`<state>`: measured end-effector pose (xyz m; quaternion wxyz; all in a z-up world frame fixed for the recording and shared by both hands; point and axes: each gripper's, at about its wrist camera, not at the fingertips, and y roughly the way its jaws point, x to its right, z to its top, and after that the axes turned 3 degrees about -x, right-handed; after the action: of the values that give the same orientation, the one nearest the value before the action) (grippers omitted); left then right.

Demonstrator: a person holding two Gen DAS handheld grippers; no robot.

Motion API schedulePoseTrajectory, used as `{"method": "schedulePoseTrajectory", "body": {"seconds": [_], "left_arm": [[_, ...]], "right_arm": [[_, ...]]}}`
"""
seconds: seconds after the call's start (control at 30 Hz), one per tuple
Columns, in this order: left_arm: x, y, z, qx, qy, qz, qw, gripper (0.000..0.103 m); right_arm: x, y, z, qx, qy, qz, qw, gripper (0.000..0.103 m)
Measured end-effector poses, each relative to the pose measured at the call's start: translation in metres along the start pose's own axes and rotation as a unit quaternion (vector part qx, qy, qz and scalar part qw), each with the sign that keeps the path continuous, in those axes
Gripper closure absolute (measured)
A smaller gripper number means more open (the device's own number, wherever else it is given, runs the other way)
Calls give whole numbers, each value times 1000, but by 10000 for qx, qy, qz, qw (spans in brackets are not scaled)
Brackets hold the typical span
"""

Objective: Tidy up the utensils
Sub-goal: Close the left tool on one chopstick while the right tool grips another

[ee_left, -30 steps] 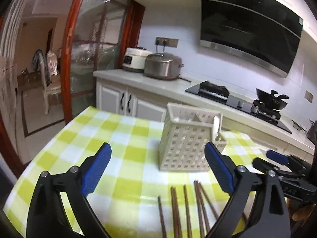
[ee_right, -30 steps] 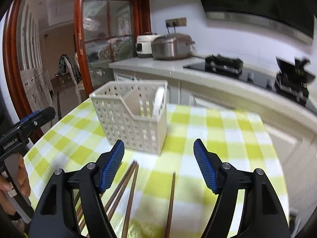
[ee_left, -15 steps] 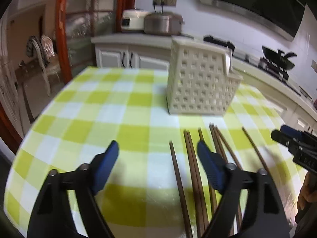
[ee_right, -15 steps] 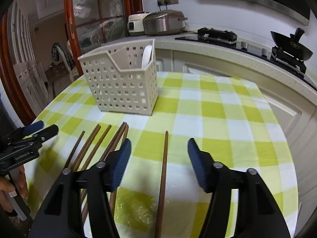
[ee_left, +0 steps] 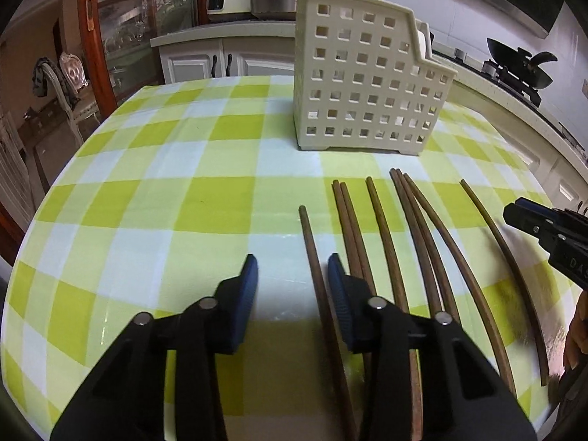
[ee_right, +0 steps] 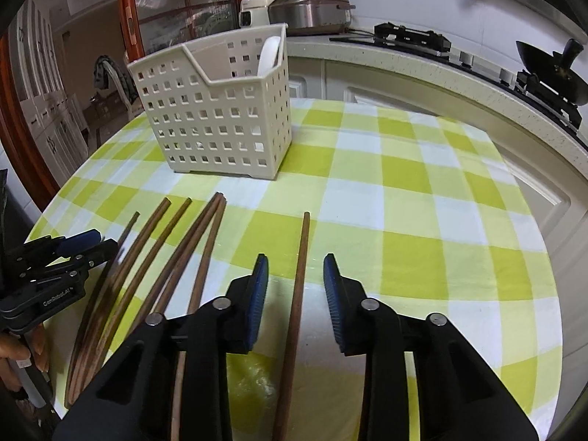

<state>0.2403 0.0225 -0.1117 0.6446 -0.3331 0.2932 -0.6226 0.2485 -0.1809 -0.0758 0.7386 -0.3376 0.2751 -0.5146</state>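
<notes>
Several brown wooden chopsticks (ee_left: 382, 220) lie side by side on the green-and-white checked table (ee_left: 147, 220), in front of a cream perforated basket (ee_left: 367, 84) that holds a white spoon (ee_right: 270, 55). My left gripper (ee_left: 292, 272) hangs low over the leftmost chopstick (ee_left: 308, 242). Its jaws are closing, the stick lies between them near the right pad, and they do not press on it. My right gripper (ee_right: 296, 268) straddles the rightmost chopstick (ee_right: 299, 275). Its jaws are closing too, and both pads stand clear of the stick.
Behind the table runs a counter (ee_right: 404, 62) with two rice cookers (ee_right: 308, 13) and a stove with a black wok (ee_right: 551, 73). A glass door (ee_left: 121, 36) and a chair (ee_left: 62, 81) are at the left. The table's right edge (ee_right: 544, 220) drops off near the cabinets.
Both grippers have sunk toward the table and tipped downward. Their jaws have narrowed from wide apart, and each now has one chopstick between its fingers.
</notes>
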Motion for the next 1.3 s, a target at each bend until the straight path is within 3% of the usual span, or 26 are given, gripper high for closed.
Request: {"method": "schedulePoseTrajectory", "body": {"seconds": [0.37, 0.6, 0.7, 0.73, 0.83, 1.3], "left_arm": [[9, 3, 1, -75, 191, 168, 9996, 72], [10, 4, 2, -73, 219, 219, 9995, 76], [10, 4, 2, -72, 226, 242, 9994, 79], [10, 4, 2, -69, 231, 245, 9994, 82], [11, 4, 1, -64, 262, 246, 9993, 95], [-1, -11, 4, 82, 40, -101, 9999, 97]], "right_arm": [[3, 28, 4, -461, -46, 61, 9989, 84], [-6, 34, 9, -543, -293, -220, 9979, 86], [-11, 34, 7, -498, -434, -350, 9972, 91], [-14, 33, 7, -488, -483, -369, 9970, 96], [-17, 32, 4, -446, -497, -433, 9968, 96], [-10, 5, 9, 13, -142, -145, 9998, 96]]}}
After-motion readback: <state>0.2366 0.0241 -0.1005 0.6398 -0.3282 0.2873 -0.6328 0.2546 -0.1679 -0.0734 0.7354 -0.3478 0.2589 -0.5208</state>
